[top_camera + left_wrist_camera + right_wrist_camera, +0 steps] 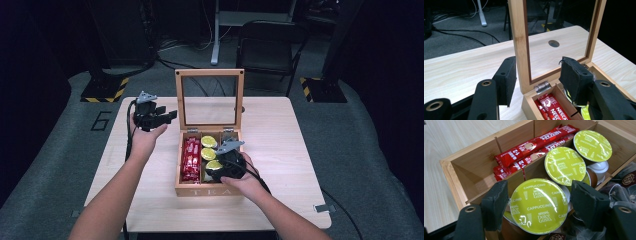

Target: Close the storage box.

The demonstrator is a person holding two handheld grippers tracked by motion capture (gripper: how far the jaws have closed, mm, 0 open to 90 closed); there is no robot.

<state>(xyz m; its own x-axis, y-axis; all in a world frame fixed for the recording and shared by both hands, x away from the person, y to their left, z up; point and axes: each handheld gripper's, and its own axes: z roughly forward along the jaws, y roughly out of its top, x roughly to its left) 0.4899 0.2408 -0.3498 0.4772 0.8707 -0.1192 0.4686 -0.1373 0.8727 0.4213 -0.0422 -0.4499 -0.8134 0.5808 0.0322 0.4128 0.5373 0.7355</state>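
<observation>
A: Right, where is the right gripper (pixel 218 169)?

B: Down over the near end of the wooden box (pixel 189 190), above its middle compartment. In the right gripper view its jaws stand on either side of the nearest cappuccino capsule (pixel 539 205), the one with the yellow-green foil lid.

A: Clamped on it?

B: No. The jaws are apart and a gap shows on each side between the pads and the lid's rim. They flank the capsule without pressing on it.

A: And the other capsules?

B: Two more (pixel 565 165) lie in a row behind it in the same compartment, lids up and overlapping a little. The red coffee sticks (pixel 534 146) fill the compartment beside them.

A: What about the left gripper (pixel 161 119)?

B: Held above the surface (pixel 280 145) at the box's far left corner, by the upright lid (pixel 209 73). In the left gripper view the lid's left frame post stands between the jaws, near the hinge (pixel 542 86). The jaws are apart, and the post is nearer the left pad, though I cannot tell if it touches.

A: The lid itself?

B: Standing open, upright, with a clear pane in its wooden frame.
</observation>
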